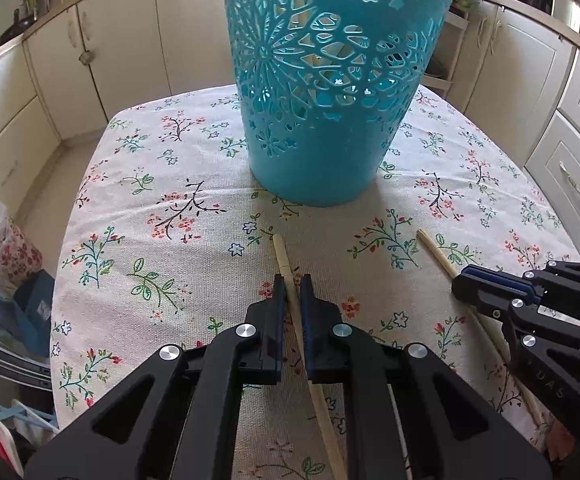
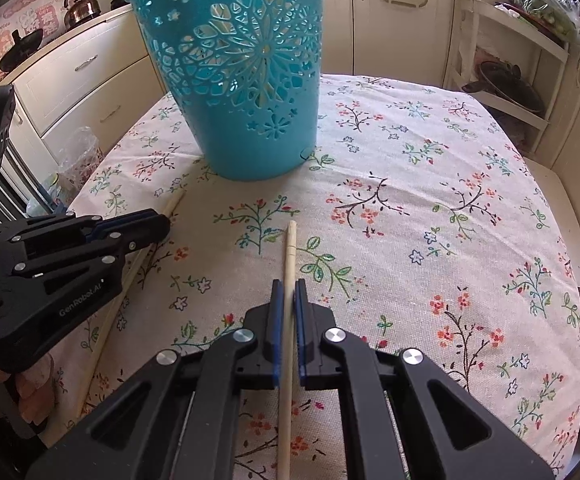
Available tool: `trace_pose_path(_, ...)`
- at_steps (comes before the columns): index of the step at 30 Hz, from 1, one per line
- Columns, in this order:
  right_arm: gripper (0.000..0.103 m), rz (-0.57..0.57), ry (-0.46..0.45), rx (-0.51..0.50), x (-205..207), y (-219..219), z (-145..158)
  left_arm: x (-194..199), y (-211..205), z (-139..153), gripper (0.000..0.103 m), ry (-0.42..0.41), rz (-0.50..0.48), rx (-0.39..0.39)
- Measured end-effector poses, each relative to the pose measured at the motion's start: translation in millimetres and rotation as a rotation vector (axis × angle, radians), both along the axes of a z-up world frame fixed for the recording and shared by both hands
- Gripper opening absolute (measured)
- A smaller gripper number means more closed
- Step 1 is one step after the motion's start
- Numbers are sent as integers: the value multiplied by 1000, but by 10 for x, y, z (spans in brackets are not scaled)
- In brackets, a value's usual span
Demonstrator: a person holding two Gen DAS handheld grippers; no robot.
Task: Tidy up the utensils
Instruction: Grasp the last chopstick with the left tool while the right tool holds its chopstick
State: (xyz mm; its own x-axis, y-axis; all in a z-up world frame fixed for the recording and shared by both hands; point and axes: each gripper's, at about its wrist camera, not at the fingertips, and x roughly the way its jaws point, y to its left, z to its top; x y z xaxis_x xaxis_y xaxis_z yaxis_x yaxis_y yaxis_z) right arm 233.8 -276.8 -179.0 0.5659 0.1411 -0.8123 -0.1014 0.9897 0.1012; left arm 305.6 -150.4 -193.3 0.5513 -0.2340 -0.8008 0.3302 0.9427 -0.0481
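Each gripper is shut on one pale wooden chopstick. My left gripper (image 1: 292, 280) clamps the left chopstick (image 1: 281, 252), whose thick end pokes out ahead over the floral cloth. My right gripper (image 2: 288, 286) clamps the right chopstick (image 2: 290, 248) in the same way. In the left wrist view the right gripper (image 1: 460, 282) shows at the right with its chopstick (image 1: 436, 250); in the right wrist view the left gripper (image 2: 161, 222) shows at the left with its chopstick (image 2: 173, 204). A tall turquoise cut-out basket (image 1: 322, 80) (image 2: 245, 80) stands upright beyond both tips.
The table wears a floral tablecloth (image 1: 161, 208) (image 2: 430, 208), with its edges close on both sides. Cream cabinets (image 1: 41, 92) ring the room. A shelf rack with pans (image 2: 506, 80) stands right. Bags and boxes (image 1: 5, 264) sit low at the left. A hand (image 2: 25, 396) holds the left tool.
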Motion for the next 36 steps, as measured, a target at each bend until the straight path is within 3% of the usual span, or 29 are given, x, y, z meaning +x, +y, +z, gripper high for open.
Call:
trace_pose_path(12,6,-12,-18,13,3,-3,-14,-79,104,101,5,0,13,-45)
trace_pose_path(17,6,-12,-20,12,1,-3,-18,-110,273,317,5,-10,24,-134)
trace_pose_path(26,6,-15,-22,12,2,3,-21,-162,642,1240,5,-184,37,-358)
trace_pose_path(36,6,-15,-21,18,7,-11,-22,38,553,1995,5,-330,9,-425)
